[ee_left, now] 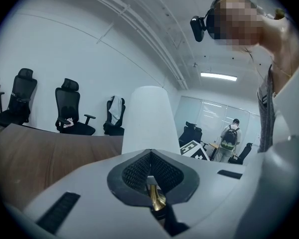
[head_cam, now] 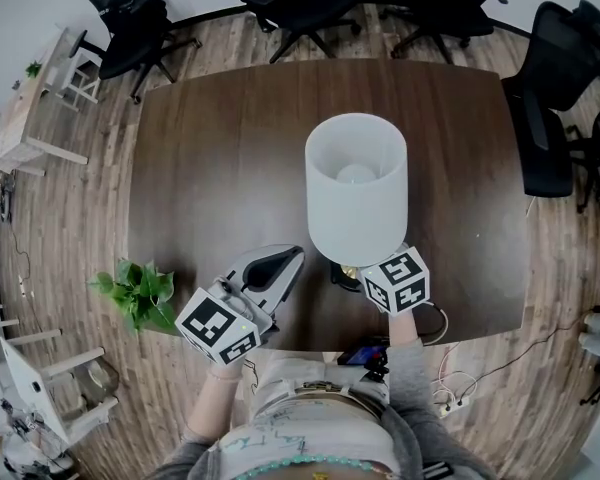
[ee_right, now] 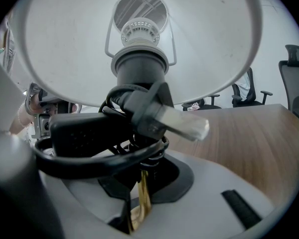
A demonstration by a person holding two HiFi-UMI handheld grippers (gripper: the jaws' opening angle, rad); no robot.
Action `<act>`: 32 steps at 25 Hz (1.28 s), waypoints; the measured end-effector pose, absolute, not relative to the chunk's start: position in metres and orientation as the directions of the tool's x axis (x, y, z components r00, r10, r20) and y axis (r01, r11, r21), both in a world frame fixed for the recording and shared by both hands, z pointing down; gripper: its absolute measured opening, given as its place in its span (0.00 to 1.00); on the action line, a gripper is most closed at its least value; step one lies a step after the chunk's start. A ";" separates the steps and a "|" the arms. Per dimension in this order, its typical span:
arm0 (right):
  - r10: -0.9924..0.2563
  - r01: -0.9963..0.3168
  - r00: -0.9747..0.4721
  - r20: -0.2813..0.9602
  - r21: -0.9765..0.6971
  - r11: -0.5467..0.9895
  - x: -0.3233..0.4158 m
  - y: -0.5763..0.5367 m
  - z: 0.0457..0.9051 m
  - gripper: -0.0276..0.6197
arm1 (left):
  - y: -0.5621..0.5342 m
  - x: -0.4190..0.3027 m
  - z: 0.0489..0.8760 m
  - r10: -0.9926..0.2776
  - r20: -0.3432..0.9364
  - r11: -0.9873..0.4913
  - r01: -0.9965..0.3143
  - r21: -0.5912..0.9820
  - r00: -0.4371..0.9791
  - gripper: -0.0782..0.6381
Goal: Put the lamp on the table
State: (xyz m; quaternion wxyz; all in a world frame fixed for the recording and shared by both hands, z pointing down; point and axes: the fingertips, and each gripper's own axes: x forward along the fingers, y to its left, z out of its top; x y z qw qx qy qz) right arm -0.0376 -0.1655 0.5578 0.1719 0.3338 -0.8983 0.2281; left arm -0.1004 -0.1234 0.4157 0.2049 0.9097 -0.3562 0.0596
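At the far left, beside the near corner of the desk [head_cam: 220,148], a green potted plant [head_cam: 138,293] is seen on the wooden floor [head_cam: 60,218]. Just right of it, over the desk's near edge, the left tool [head_cam: 292,256] is held with its jaws pressed fully together and nothing gripped between them. It is pointed toward the lamp [head_cam: 356,183] and is kept apart from it. In the left gripper view the white shade [ee_left: 145,118] is seen rising just beyond the closed tips, with black office chairs [ee_left: 70,108] lined up past the desk's far side. The lamp is found right of centre, over the near part of the desk, and is viewed from above with its shade upright. Whether its foot is resting on the desk cannot be told, since the shade hides it. At the lamp's right, the right tool [ee_right: 139,176] is closed on the lamp's slim stem, below the black socket. A black cord [ee_right: 89,161] is wound around that stem just above the jaws, and its plug [ee_right: 182,122] is stuck out to the right.
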 end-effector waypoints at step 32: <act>-0.504 -0.667 -0.721 0.475 -0.280 0.690 -0.044 -0.164 0.558 0.12 | -0.167 -0.086 0.378 -0.615 0.129 -0.719 -0.620 0.315 0.778 0.62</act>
